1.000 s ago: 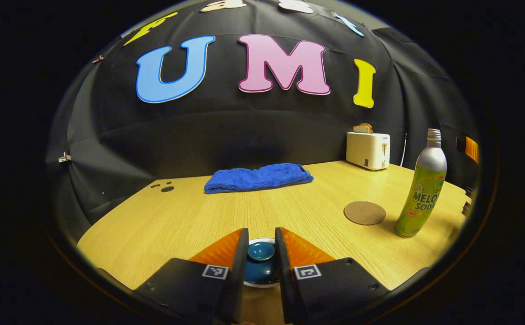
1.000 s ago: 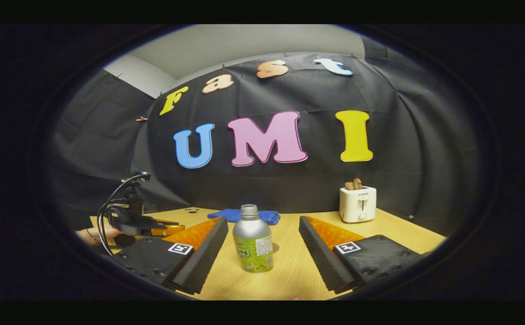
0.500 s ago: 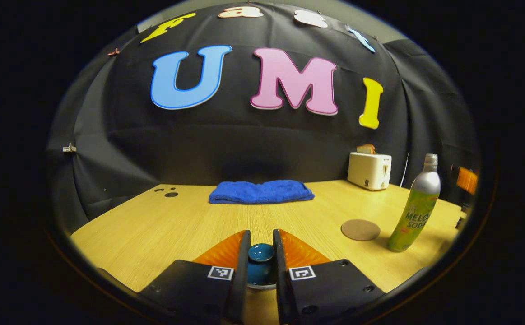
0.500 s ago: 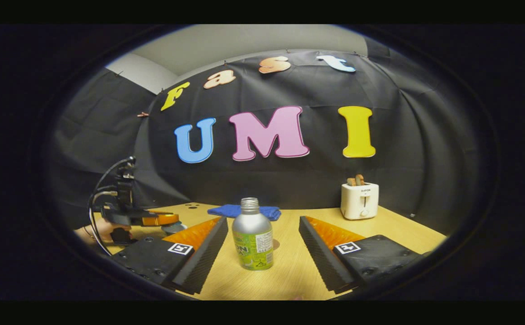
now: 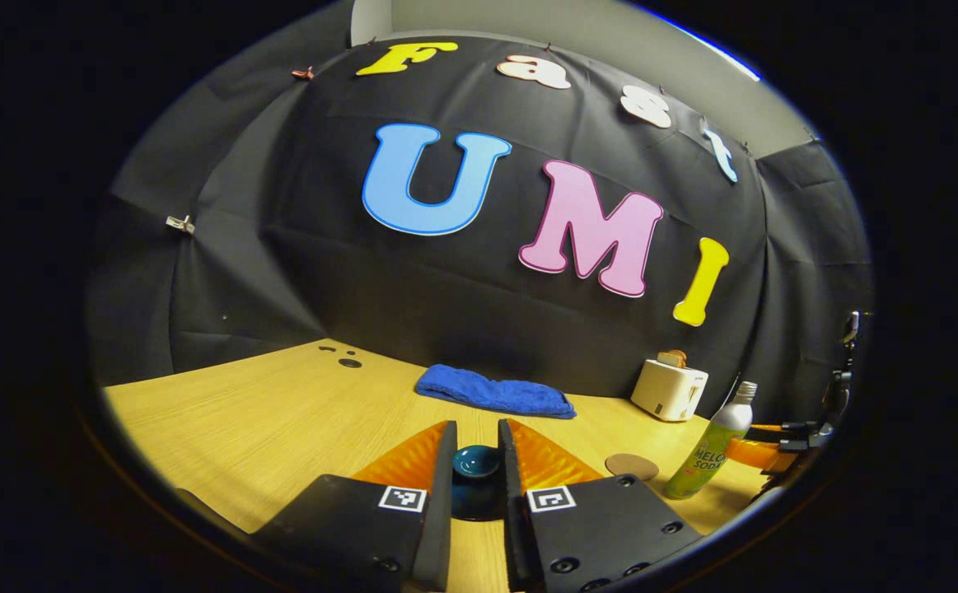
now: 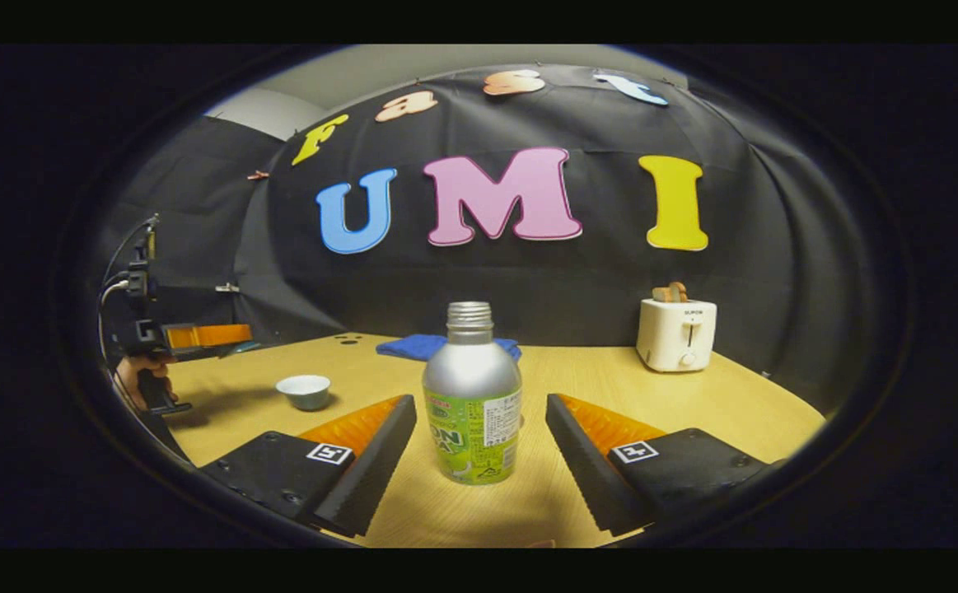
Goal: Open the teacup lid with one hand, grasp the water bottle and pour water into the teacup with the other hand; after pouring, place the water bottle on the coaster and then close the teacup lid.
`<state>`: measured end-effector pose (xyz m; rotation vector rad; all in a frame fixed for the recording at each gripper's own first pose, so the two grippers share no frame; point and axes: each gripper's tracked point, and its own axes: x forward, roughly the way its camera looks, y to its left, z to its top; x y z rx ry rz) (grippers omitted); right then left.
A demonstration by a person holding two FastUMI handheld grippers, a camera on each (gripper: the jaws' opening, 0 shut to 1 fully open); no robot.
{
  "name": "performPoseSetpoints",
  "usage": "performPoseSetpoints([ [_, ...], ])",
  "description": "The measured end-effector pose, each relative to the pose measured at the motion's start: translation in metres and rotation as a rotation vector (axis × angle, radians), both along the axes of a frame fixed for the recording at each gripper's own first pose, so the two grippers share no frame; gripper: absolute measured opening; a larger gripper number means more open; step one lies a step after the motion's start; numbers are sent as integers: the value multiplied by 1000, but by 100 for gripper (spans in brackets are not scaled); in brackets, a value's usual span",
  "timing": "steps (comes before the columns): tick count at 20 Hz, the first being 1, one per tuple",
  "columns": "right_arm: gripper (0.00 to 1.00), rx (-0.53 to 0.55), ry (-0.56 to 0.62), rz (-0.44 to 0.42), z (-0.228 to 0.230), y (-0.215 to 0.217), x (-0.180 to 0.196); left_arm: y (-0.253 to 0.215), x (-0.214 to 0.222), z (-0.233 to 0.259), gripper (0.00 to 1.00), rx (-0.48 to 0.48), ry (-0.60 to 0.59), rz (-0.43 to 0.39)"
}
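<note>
Counter (image 6: 610, 395): bottle (image 6: 472, 395) stood upright between the right tongs' (image 6: 479, 461) spread fingers, touching neither. Cup (image 6: 304, 391) sat uncovered to the bottle's left. Lid (image 5: 477, 463) was lifted off, held between the left tongs' (image 5: 477, 461) fingers, clear above the counter. In the left gripper view, coaster (image 5: 632, 466) lay just left of the bottle (image 5: 711, 441). Towel (image 6: 413, 346) lay behind the bottle, near the back wall. Toaster (image 6: 676, 333) stood at the back right, well apart from the bottle.

Dim booth, sharp, fisheye-bent edges
</note>
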<state>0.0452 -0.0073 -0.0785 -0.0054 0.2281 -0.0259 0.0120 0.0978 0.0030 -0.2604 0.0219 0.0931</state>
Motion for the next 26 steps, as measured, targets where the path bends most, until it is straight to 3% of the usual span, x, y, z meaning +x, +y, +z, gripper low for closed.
performPoseSetpoints([
  [8,97,-4,68,-45,-27,6,19,-4,-4,4,30,-35,-5,-56],
  [9,94,0,68,-50,-26,6,18,-4,-3,3,30,-44,-4,-61],
  [10,82,-5,71,-54,-25,6,20,-3,-3,2,32,-47,-2,-62],
  [13,80,-45,73,-56,-22,5,23,0,-3,-1,30,-59,6,-64],
  [20,80,-464,68,-55,11,-2,49,14,-6,0,30,-67,6,-46],
  [26,80,-853,44,50,8,37,76,25,-6,-6,30,-84,18,-32],
])
